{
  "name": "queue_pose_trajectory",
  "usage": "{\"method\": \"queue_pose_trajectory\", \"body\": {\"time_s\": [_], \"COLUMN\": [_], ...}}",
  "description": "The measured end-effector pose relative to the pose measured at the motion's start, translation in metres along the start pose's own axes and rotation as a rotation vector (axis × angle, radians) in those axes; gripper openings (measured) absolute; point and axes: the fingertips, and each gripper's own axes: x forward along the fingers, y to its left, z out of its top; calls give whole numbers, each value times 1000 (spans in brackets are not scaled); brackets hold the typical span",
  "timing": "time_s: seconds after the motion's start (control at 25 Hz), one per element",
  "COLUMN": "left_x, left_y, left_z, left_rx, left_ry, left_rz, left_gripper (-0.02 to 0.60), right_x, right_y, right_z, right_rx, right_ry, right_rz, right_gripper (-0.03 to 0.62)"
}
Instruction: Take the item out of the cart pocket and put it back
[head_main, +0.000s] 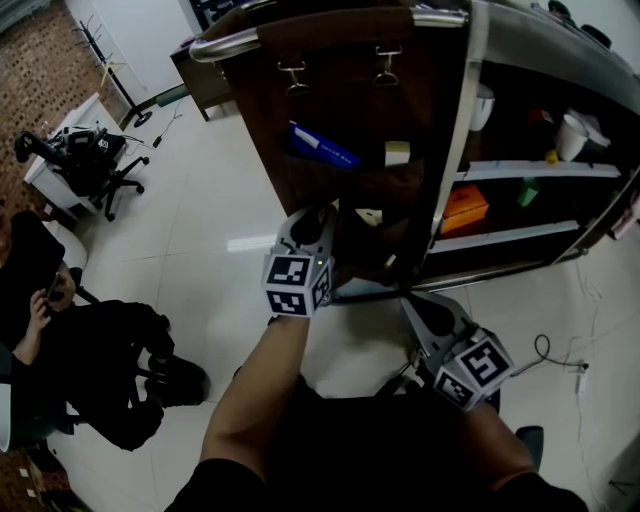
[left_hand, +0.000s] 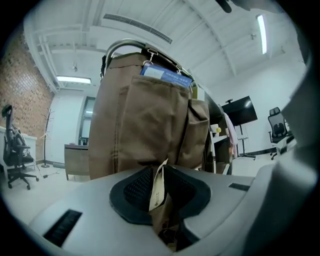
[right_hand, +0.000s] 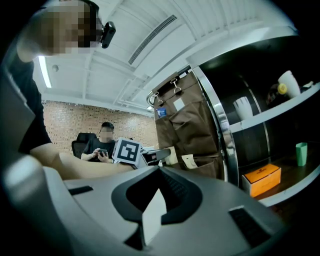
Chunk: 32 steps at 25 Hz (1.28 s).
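Packet (left_hand: 158, 194) stands between the left gripper's (left_hand: 160, 176) opening fingers (left_hand: 137, 187); the right gripper's (right_hand: 158, 199) fingers (right_hand: 176, 192) pinch a white slip (right_hand: 152, 218).

left claw (head_main: 322, 218): grey moulded plastic shell, black ribbed pads (left_hand: 134, 186), jaws opening with a brown paper packet with a white label (left_hand: 159, 197) between them | right claw (head_main: 415, 305): same grey shell | each claw: cube of black-and-white square markers (head_main: 297, 285) | worn: black short-sleeved top (head_main: 400, 450)

Left gripper (head_main: 318, 218) fingers (left_hand: 135, 187) opening round a packet (left_hand: 161, 200); right gripper (head_main: 413, 303) lower.
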Motion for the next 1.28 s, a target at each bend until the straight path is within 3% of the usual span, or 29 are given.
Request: {"method": "queue_pose_trajectory", "body": {"time_s": [0.12,0.44,0.56,0.68,1.0,1.12,1.28], "left_x": [-2,-42,-70,-100,-165,-180,-188], "left_y": [-1,-25,-41,-56,-81,-93,-108], "left_z": [10,68,91,103,86,75,46], "left_rx": [-11,-12,11,33,-38,-28,-16], "left_ry": [15,-116,-172,-192,-183,-206,-165], "left_rz": [-2,-47,-77,-91,-94,-86,-98], "left_gripper": [156,155,57,0,0,0,0], "right_x": [0,-5,-8,-10,-9,-10,-11], "right_y": [3,12,14,19,34,38,42], "right_z": [1,9,10,13,26,30,32], "right_rx": [-2,-11,-9,-12,-18,-15,-21], "right_ry": [-4,-16,-13,-13,-48,-58,-60], "right_rz": [5,13,19,33,76,86,90], "right_gripper": [15,15,15,15,15,15,15]}}
